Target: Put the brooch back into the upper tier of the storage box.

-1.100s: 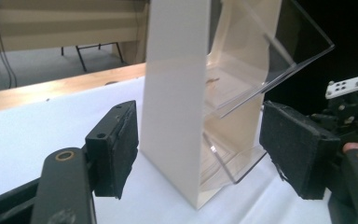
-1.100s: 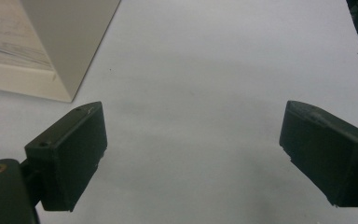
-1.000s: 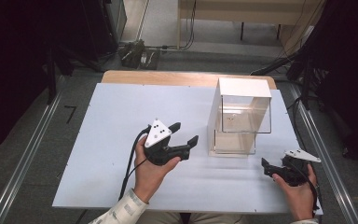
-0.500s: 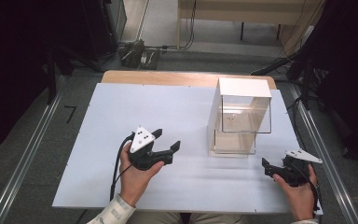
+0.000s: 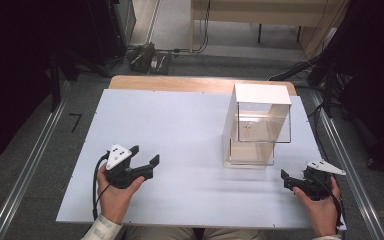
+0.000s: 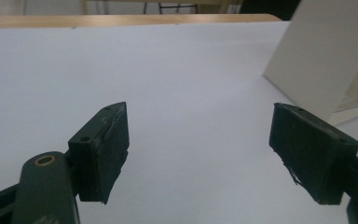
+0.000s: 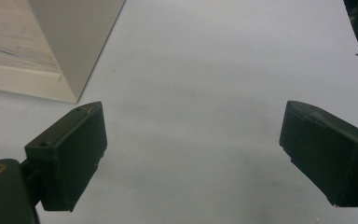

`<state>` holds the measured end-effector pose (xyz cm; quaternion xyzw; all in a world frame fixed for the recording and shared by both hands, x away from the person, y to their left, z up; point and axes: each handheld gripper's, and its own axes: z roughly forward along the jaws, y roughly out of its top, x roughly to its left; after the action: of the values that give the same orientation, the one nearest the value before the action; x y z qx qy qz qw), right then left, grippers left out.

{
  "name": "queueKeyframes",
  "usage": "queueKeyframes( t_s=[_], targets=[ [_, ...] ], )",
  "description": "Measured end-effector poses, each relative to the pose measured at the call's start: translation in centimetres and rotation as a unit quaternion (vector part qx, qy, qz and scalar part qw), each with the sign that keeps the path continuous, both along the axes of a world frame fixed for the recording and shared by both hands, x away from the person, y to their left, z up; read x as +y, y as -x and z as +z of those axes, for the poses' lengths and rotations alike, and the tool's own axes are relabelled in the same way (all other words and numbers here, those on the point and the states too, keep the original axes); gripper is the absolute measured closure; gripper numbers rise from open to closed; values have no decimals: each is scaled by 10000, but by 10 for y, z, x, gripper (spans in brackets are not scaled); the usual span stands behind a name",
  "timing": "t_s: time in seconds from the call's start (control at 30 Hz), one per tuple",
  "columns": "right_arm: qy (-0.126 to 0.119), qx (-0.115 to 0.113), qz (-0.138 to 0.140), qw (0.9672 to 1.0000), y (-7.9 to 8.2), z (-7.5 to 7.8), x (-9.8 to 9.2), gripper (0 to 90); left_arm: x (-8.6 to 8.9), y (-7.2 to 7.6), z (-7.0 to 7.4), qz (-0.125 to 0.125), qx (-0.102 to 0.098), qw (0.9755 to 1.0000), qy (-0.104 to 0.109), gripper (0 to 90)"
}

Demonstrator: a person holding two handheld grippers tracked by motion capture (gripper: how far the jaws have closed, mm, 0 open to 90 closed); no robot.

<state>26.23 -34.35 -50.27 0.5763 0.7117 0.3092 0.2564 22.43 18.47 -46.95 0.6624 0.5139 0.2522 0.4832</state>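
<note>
My left gripper [image 5: 145,155] sits low over the white tabletop [image 5: 190,120] at the near left, held in a person's hand. Its jaws have just been opening and stand open with nothing between them, as the left gripper view [image 6: 198,126] confirms. My right gripper [image 5: 286,180] rests at the near right corner, pointing left, open and empty [image 7: 193,121]. A clear box [image 5: 257,125] with a white top and white left wall stands upright right of centre. Its white wall [image 6: 321,60] appears ahead and to the right of my left jaws, and its corner [image 7: 70,37] lies to the upper left of my right jaws.
A wooden strip [image 5: 180,82] runs along the table's far edge. Metal rails [image 5: 25,170] flank the table on the floor at both sides. Cables and dark equipment [image 5: 145,55] lie beyond the far edge. A wide bare stretch of tabletop separates the two grippers.
My left gripper has moved left and toward the near edge, away from the clear box, and sunk closer to the tabletop. The right gripper has stayed where it was.
</note>
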Motion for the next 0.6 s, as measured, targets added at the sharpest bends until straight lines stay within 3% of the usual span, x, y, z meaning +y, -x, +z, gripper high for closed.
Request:
queueKeyframes(
  t_s=[0.2, 0.4, 0.6],
  targets=[
    [-15, -9, -17, 10000, 1, 0, -1, 59, 31, 5, -8, 493, 198, 9986, -71, 215],
    [-25, -4, -14, 10000, 1, 1, 0, 59, 51, 8, -18, 742, 388, 9963, -172, 215],
    [-17, -5, -12, 10000, 1, 1, 0, 59, 61, 7, -22, 907, 453, 9946, -213, 215]
  ],
)
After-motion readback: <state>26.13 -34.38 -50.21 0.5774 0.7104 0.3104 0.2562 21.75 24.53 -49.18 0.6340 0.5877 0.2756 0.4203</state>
